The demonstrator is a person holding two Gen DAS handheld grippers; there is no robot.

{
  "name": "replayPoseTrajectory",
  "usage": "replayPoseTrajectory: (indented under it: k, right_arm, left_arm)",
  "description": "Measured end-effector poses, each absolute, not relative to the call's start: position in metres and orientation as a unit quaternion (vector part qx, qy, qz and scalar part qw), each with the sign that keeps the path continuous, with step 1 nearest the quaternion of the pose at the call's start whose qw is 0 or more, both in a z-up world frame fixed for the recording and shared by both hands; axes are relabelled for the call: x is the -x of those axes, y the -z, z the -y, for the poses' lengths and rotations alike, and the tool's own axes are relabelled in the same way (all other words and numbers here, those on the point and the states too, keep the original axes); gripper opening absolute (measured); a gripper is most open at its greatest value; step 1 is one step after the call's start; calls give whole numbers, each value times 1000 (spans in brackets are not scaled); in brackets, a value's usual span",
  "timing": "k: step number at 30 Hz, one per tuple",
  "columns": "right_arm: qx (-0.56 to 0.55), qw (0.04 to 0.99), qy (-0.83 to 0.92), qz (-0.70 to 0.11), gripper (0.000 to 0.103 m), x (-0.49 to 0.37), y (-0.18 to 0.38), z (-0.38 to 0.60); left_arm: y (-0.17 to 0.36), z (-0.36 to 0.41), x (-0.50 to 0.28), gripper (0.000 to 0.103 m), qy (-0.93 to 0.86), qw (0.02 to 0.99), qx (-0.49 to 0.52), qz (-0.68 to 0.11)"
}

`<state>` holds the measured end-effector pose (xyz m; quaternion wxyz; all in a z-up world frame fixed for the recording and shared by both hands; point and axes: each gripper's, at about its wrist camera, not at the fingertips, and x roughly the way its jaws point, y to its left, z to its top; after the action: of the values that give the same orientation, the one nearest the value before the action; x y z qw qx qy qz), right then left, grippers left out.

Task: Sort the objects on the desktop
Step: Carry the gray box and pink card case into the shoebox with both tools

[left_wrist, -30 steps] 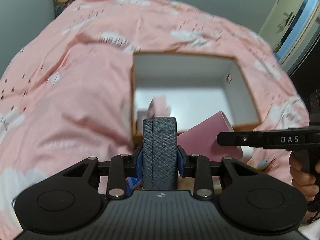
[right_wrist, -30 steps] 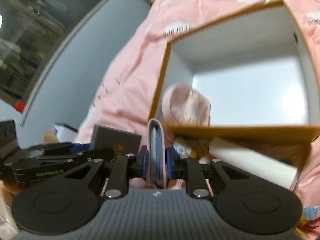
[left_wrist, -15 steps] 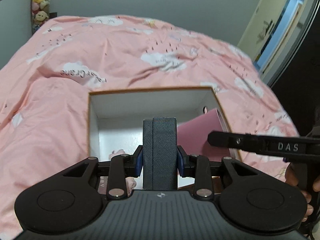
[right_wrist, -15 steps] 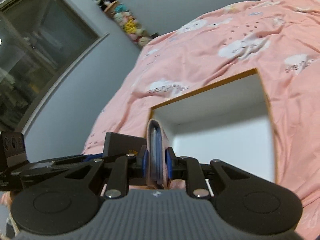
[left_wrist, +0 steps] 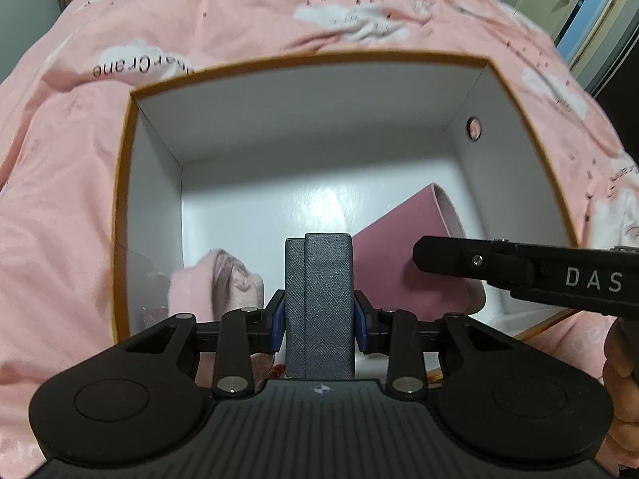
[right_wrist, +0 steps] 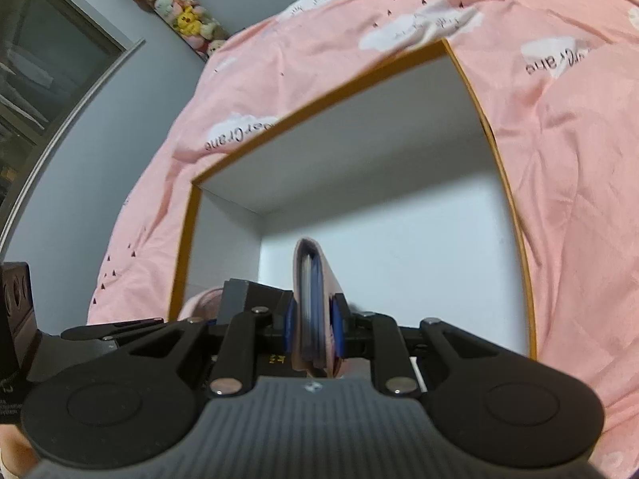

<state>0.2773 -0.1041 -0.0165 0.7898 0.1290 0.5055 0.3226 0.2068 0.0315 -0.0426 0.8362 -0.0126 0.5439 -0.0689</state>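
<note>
We hold the left gripper above the open white cardboard box with the orange-brown rim, which rests on the pink quilt printed with white clouds. Its blue-padded fingers stand partly closed and press on both sides of a grey textured rectangular case, which stands upright between them. In the left wrist view the case sits at centre frame, over the box floor.

Inside the box, a pale pink crumpled cloth item lies at 8 o'clock of the floor, near the left wall. A dusty pink flat book-like cover leans tilted at 4 o'clock, toward the right wall. That wall has a small round hole at 2 o'clock.

We see the right gripper in its own view, also above the box. Its fingers are closed narrowly on a thin pink wallet-like folder with blue inner leaves, held edge-on and upright. The folder is blurred, so we cannot tell its finer detail. In the left wrist view the right gripper's black body, marked DAS, enters from 3 o'clock, with part of a hand beneath it.

A column of plush toys hangs on the grey wall at 11 o'clock of the right wrist view.
</note>
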Motion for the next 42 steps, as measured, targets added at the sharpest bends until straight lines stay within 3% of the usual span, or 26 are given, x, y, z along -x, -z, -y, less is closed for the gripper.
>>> replayPoseTrajectory:
  k: [17, 21, 27, 42]
  right_arm:
    - [-128, 768, -325, -536, 20, -281, 39, 95]
    - [-127, 767, -328, -537, 20, -280, 40, 93]
    - [-119, 769, -329, -535, 20, -278, 39, 89]
    - [-81, 774, -321, -539, 21, -269, 32, 62]
  left_arm:
    - [57, -15, -213, 39, 49, 817, -43, -572]
    - [55, -16, -212, 49, 63, 812, -39, -579]
    - [51, -21, -207, 49, 70, 815, -25, -575]
    - [-7, -74, -183, 49, 59, 873, 41, -482]
